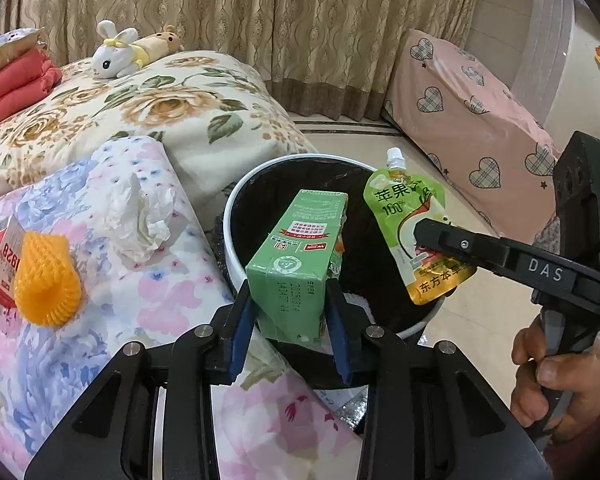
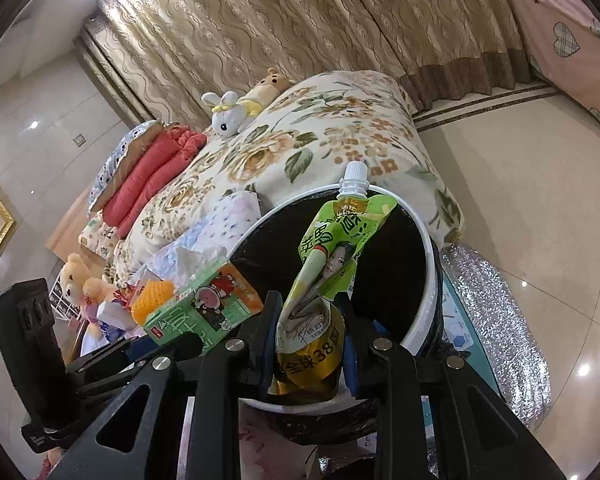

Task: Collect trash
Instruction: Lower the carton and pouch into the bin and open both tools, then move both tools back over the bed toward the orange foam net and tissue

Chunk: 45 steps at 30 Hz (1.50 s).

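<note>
Holding: left tongs (image 1: 290, 308) clamp the green carton (image 1: 300, 256); right tongs (image 2: 310, 344) clamp the juice pouch (image 2: 332, 256).
Bin (image 1: 236, 216): twelve o'clock, directly beneath both.
Axes: carton and pouch point forward, over the opening.
Nearer: about level.

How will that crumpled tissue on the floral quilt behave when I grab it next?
The crumpled tissue looks thin and loosely wadded, so it will probably squash flat between the pads and weigh almost nothing. Its loose folds stick up, so a pinch may catch only one flap. Being this light, it could cling to a pad on release over the white bin.
</note>
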Motion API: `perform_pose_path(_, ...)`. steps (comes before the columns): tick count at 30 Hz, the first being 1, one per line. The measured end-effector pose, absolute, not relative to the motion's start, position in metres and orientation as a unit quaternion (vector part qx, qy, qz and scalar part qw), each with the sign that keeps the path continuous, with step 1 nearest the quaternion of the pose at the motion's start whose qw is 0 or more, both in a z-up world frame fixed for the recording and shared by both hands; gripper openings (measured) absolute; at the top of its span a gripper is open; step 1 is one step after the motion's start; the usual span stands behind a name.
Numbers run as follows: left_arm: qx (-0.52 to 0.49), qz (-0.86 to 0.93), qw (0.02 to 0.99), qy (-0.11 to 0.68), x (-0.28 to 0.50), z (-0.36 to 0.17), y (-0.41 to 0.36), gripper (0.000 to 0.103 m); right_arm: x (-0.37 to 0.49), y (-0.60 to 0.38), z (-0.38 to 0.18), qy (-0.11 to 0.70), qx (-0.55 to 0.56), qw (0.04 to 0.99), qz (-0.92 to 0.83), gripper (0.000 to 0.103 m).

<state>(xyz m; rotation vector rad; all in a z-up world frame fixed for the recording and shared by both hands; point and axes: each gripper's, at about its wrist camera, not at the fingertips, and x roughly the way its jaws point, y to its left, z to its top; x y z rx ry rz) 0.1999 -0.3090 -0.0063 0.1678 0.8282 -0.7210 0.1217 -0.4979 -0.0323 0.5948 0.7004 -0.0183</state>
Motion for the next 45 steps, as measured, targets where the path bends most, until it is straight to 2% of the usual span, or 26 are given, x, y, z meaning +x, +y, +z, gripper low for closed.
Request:
perform_pose_path(14, 0.079, -0.347, 0.846, 0.397, 0.206, -0.007, -0.322, 0.032, 0.131, -0.500, -0.040, 0.352, 0.292, 0.889, -0.014, 0.027)
perform_pose_path(17, 0.074, -0.349, 0.843, 0.403, 0.208, -0.007, -0.324, 0.035, 0.132, -0.502, -0.042, 0.353, 0.299, 0.886, -0.015, 0.031)
perform_pose_path(19, 0.068, -0.348, 0.844, 0.403, 0.209, -0.007, -0.322, 0.050, 0.133, -0.504, -0.043, 0.355, 0.305, 0.883, -0.018, 0.034)
perform_pose_path(21, 0.063, -0.345, 0.847, 0.400, 0.208, -0.006, -0.317, 0.060, 0.133, -0.504, -0.043, 0.354, 0.308, 0.883, -0.019, 0.040)
perform_pose_path(22, 0.060, -0.345, 0.848, 0.398, 0.207, -0.005, -0.314, 0.061, 0.132, -0.503, -0.042, 0.352, 0.307, 0.884, -0.019, 0.044)
perform_pose_path(26, 0.045, -0.337, 0.852, 0.399, 0.206, -0.006, -0.300, 0.065, 0.129, -0.498, -0.037, 0.348, 0.304, 0.886, -0.019, 0.051)
perform_pose_path(28, 0.032, -0.331, 0.854, 0.401, 0.205, -0.008, -0.287, 0.066, 0.128, -0.494, -0.035, 0.344, 0.304, 0.888, -0.017, 0.062)
perform_pose_path(31, 0.018, -0.317, 0.857, 0.407, 0.203, -0.014, -0.269, 0.067, 0.127, -0.484, -0.031, 0.339, 0.296, 0.893, -0.014, 0.069)
perform_pose_path(45, -0.046, -0.236, 0.872, 0.427, 0.200, -0.037, -0.169, 0.068, 0.133, -0.409, -0.022, 0.337, 0.249, 0.907, 0.041, 0.077)
